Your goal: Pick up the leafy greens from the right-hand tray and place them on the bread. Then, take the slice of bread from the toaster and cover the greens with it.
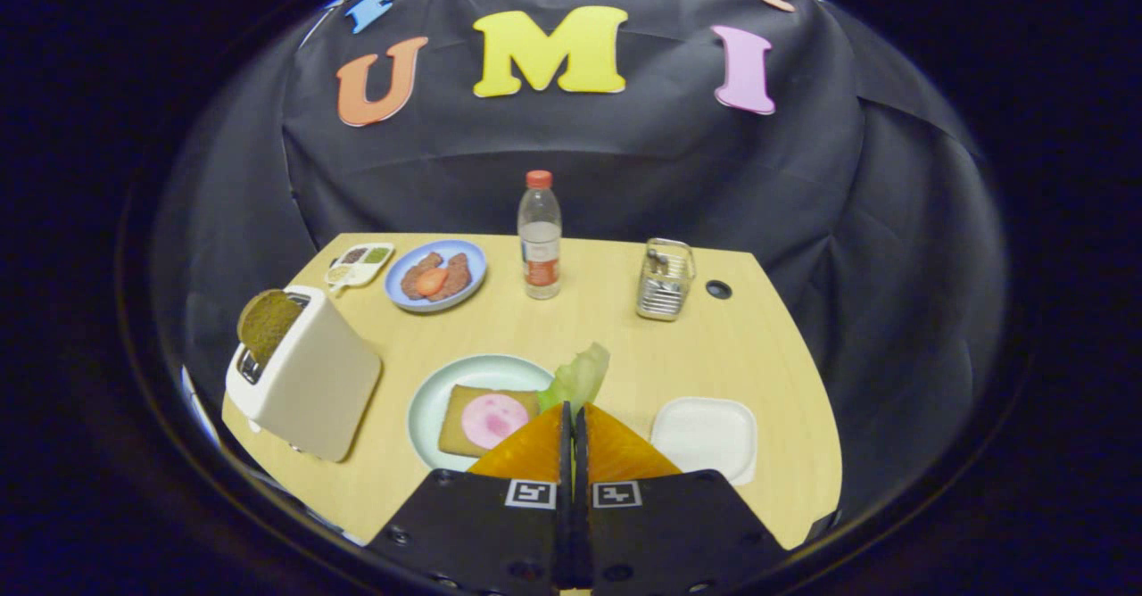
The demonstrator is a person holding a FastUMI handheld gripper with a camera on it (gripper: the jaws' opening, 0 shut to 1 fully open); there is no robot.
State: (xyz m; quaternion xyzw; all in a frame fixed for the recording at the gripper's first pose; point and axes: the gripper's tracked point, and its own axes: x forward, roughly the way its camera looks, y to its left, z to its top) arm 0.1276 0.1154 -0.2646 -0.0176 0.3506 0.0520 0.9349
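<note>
We hold the gripper (572, 410) above the near side of the table (785, 382), its fingers pressed almost together and pinching the leafy greens (578, 375), which stand up from the tips as a pale, ruffled leaf. The right-hand tray (705, 435), just to the right of the fingers, lies bare. To the left of the tips sits the plate (428, 400) with the bread (457, 418) and a round pink slice of meat (492, 419) on it. Further left stands the toaster (312, 382), the dark slice of bread (266, 321) poking out of its slot.

We judge the greens are being carried toward the plate, not yet over the bread. The hold looks to be on the lower edge of the leaf only, so it could slip out on the way, or flop sideways when let go and land partly on the plate rim instead of the meat. Releasing too high would cause the same drift. The fingers also hide part of the bread from us, which makes the drop harder to aim.

Beyond the tips stand a bottle (540, 237), a metal cutlery holder (665, 280), a blue plate of food (435, 275) and a small sauce dish (359, 262). The bottle bears a label, but its writing is too small for us to read. The square printed markers on the gripper body carry no words.
</note>
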